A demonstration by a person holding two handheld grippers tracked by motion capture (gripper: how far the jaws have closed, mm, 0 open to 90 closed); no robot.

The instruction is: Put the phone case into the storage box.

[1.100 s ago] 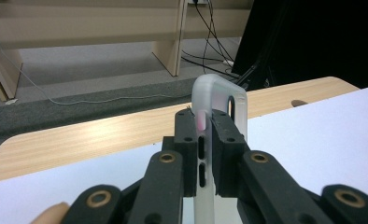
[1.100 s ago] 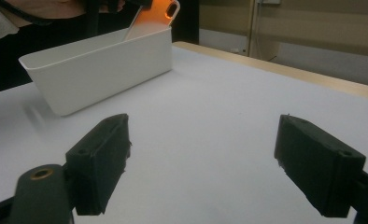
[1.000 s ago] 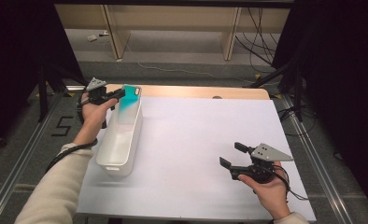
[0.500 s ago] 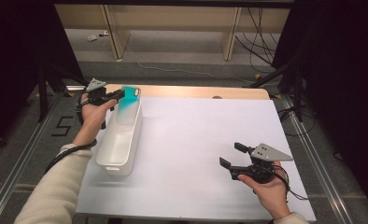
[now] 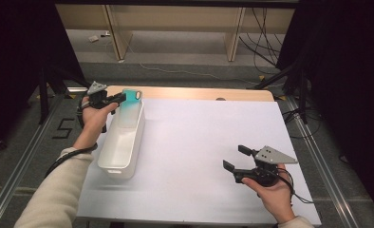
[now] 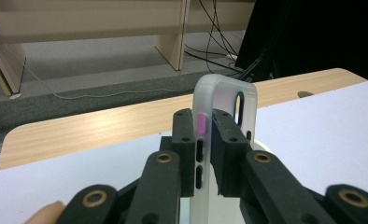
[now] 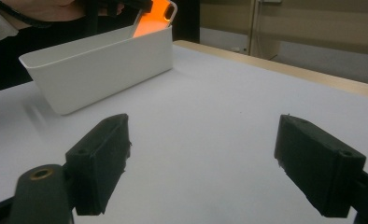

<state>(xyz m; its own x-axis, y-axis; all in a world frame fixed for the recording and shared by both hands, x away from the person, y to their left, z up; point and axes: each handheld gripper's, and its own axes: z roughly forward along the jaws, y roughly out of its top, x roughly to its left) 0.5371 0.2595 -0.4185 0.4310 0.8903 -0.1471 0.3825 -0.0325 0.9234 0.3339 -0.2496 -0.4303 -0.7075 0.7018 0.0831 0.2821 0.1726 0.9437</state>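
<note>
Your left gripper (image 5: pixel 120 99) has the phone case (image 5: pixel 130 102) edge-on between its jaws, over the far end of the bin (image 5: pixel 121 142). Bin sits well ahead-left of your right gripper's (image 5: pixel 236 158) jaws, bare table sheet (image 5: pixel 199 142) between them.

The left forearm, in a light sleeve, reaches forward along the left side, its hand (image 5: pixel 94 118) gripping the left tool (image 5: pixel 121 98), which points level to the right. That tool's jaws are clamped nearly together on something thin, pads (image 6: pixel 184 135) pressing from both sides. The right hand (image 5: pixel 273 192) sits low at the near right, holding the right tool (image 5: pixel 233 158) level, pointing left, jaws spread wide with nothing between.
</note>
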